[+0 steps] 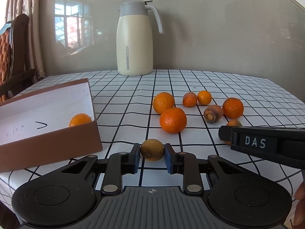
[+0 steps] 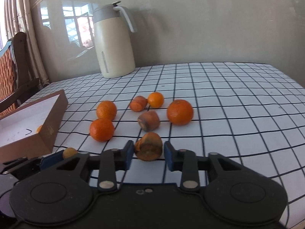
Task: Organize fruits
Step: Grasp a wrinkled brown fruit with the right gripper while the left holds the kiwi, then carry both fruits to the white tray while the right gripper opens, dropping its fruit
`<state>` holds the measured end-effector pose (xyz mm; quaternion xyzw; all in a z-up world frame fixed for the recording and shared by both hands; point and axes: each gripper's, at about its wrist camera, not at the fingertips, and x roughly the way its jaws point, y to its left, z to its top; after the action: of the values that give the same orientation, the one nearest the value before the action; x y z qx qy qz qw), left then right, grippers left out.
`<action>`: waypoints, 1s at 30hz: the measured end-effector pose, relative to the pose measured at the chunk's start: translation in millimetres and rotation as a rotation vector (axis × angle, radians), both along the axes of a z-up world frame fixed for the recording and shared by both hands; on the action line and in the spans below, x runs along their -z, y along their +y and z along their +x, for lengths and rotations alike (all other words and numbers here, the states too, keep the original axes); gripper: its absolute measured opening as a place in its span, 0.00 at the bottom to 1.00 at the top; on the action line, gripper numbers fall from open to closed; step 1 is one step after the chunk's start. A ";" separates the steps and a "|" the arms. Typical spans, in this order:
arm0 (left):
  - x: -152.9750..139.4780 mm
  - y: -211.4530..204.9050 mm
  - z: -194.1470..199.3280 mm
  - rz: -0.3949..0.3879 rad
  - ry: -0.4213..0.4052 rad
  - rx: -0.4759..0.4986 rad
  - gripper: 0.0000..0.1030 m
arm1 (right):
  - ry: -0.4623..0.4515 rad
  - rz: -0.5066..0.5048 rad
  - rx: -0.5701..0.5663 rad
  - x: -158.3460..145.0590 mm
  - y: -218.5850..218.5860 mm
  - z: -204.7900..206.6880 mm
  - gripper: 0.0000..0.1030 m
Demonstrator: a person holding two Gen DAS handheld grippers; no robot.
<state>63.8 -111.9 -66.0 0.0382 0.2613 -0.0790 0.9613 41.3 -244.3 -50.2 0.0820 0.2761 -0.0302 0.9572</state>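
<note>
The left tool [image 1: 152, 155] is closed on a small, dull yellow-brown fruit [image 1: 152, 149], its blue pads pressing both sides of the round skin. It sits low over the tabletop [image 1: 124, 103], just beside the near corner of the box [image 1: 57, 143].

The right tool [image 2: 147, 153] has its pads against the flanks of a stubby carrot piece [image 2: 149, 147], mottled orange and brown with a cut face toward the camera; it grips that piece. In the left view this tool enters from the right as a black bar marked DAS, and most of the piece is hidden behind it.

The box is shallow card, brown outside and white inside, open at the top, with one orange [image 1: 80, 119] lying against its near wall. It fills the left of the tabletop up to that edge.

Between the tools and the jug [image 1: 135, 40] lie five oranges and carrot pieces in a loose cluster: two oranges touching [image 1: 172, 120], a carrot stub [image 1: 213, 113] near another orange [image 1: 233, 107], and a further stub [image 1: 189, 99] touching a small orange [image 1: 204, 97]. The oranges are round and dimpled.

The cloth is white with a thin black grid. Its right half is bare out to the rounded far edge. The cream jug with grey lid and handle stands at the back by the wall. A wooden chair [image 1: 17, 57] stands off the left edge.
</note>
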 end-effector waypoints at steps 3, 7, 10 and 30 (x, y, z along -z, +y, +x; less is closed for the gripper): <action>-0.6 1.2 0.3 -0.003 0.005 0.006 0.27 | 0.001 0.001 -0.001 0.0 0.3 -0.4 0.23; -1.6 2.7 -0.4 -0.008 0.010 0.007 0.27 | -0.005 0.003 -0.009 -1.3 -1.7 -6.4 0.23; -3.9 2.6 -3.6 -0.005 -0.003 0.017 0.27 | -0.009 -0.003 -0.022 -2.6 -2.1 -11.7 0.23; -15.5 24.1 -25.8 -0.014 -0.017 0.058 0.27 | -0.062 -0.065 -0.115 -15.8 0.8 -67.5 0.23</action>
<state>38.1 -87.7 -50.4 0.0398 0.2515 -0.1082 0.9610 -26.2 -243.5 -34.4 0.0357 0.2495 0.0184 0.9675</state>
